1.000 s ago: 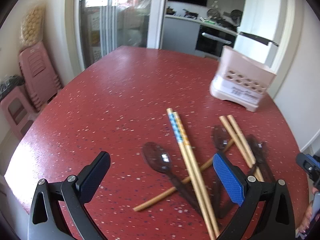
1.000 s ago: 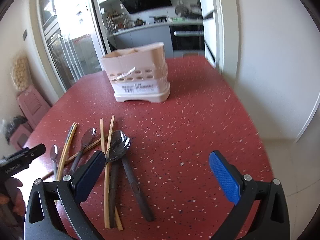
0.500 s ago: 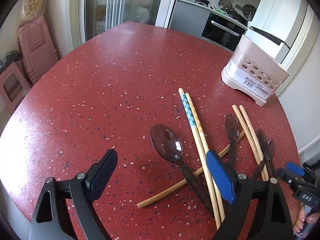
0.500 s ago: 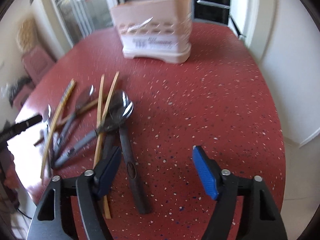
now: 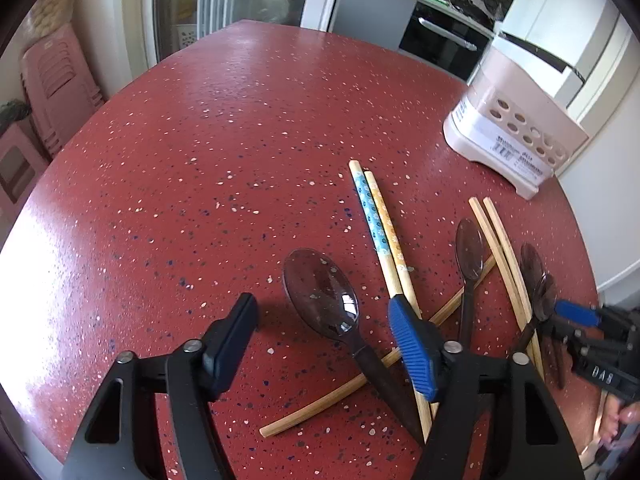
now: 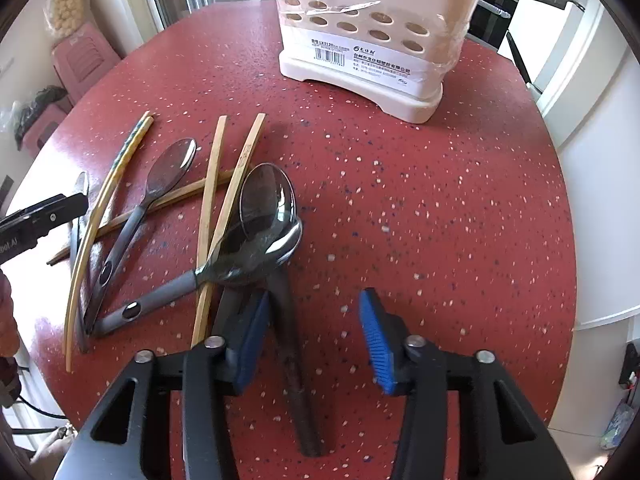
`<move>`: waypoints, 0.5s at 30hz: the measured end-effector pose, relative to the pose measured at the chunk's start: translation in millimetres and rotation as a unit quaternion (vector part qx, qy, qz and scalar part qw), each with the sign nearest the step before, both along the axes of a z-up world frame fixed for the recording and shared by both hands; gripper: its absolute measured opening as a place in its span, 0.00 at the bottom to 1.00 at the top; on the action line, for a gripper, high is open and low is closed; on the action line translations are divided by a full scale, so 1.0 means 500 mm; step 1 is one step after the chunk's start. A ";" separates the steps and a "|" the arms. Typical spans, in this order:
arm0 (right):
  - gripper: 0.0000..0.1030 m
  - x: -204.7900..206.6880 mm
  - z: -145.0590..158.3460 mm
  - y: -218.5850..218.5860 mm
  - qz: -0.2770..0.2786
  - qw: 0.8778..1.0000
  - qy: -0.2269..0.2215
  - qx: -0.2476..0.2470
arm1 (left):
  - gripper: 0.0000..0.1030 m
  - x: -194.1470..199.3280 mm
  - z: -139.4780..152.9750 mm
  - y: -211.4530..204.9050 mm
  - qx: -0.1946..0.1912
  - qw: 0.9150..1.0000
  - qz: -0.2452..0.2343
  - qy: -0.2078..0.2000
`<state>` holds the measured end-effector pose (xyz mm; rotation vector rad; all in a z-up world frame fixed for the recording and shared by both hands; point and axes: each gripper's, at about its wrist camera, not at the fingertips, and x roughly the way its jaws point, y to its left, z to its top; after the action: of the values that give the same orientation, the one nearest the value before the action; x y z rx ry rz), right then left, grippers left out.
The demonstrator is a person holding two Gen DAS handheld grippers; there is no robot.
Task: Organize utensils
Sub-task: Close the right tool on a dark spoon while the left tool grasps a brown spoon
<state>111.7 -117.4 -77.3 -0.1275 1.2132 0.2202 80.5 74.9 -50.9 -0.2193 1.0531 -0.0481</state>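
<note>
Right wrist view shows the right gripper (image 6: 310, 338), jaws narrowing but pinching nothing, straddling a dark spoon handle (image 6: 294, 352) on the red table (image 6: 440, 220), seemingly to lift it toward the pink utensil holder (image 6: 368, 40) beyond; the left gripper (image 5: 320, 344) likewise spreads over another spoon (image 5: 324, 296).

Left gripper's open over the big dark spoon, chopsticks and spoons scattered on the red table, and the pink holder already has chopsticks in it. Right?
One error: in the right wrist view the pink holder shows no chopsticks in it; chopsticks lie on the table. The left gripper is open over the big dark spoon.
</note>
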 end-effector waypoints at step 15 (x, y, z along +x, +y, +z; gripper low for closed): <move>0.12 0.108 0.024 0.014 0.004 0.999 0.042 0.005 | 0.62 0.006 -0.007 0.002 0.033 0.999 -0.017 0.013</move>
<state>165.8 -110.2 -65.4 -0.1146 1.2959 0.2407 83.3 75.8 -54.4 -0.1420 1.0824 -0.0409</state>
